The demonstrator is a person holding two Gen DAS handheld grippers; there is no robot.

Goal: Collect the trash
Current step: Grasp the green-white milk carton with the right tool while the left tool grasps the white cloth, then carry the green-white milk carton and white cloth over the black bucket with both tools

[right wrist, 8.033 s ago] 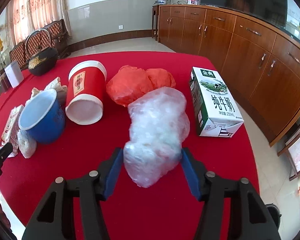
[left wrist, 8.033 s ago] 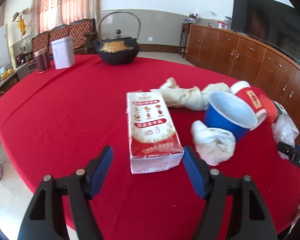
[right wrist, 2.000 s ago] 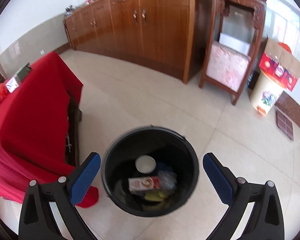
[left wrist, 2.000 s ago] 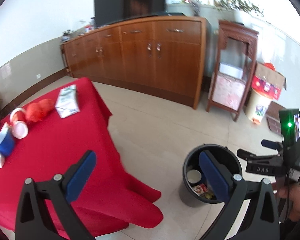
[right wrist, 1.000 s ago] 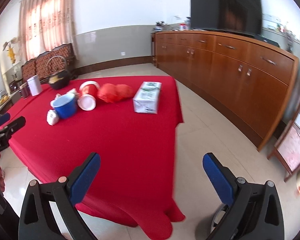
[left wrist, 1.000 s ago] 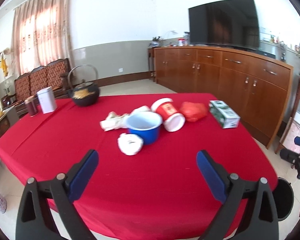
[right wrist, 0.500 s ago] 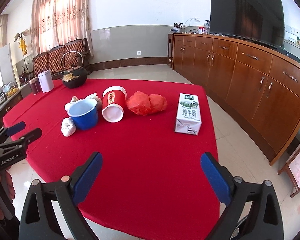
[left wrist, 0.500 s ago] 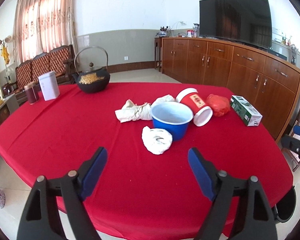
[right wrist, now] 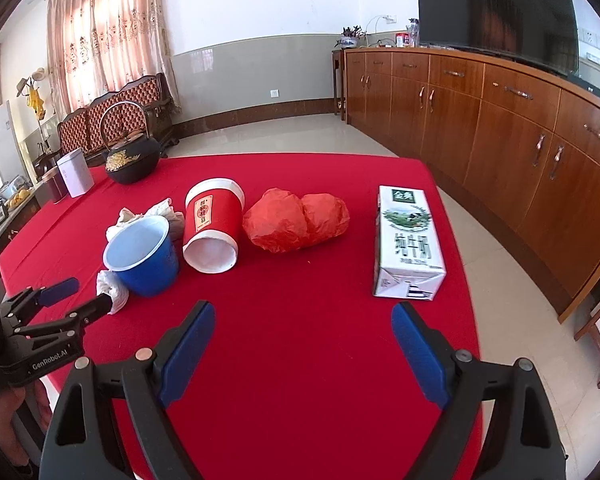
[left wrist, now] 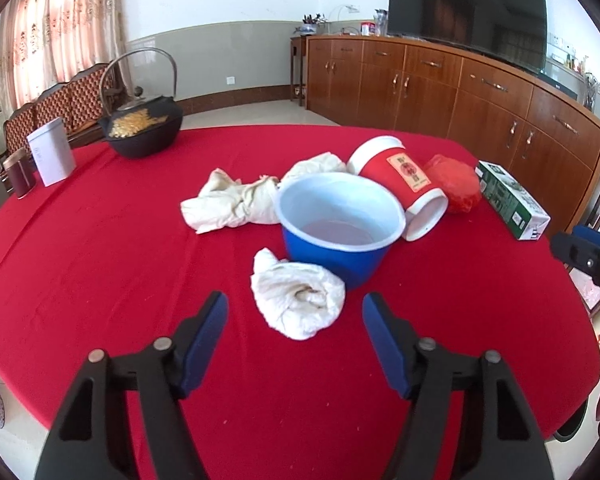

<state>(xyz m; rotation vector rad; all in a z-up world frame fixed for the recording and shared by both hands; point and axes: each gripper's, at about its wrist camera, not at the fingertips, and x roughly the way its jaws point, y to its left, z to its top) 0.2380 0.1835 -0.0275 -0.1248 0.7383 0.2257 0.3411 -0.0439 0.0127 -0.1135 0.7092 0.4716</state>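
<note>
Left tool (left wrist: 294, 312) closing, nothing pinched yet; crumpled white tissue (left wrist: 298, 298) lay on red tabletop (left wrist: 100, 264) just ahead, between its blue tips. Right tool (right wrist: 302, 318) spread, closing, empty; milk carton (right wrist: 408, 240) just beyond its right tip.

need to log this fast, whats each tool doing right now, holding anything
Left tool: open, jaws closing, empty, crumpled tissue just ahead.
Right tool: open, jaws closing, empty.
</note>
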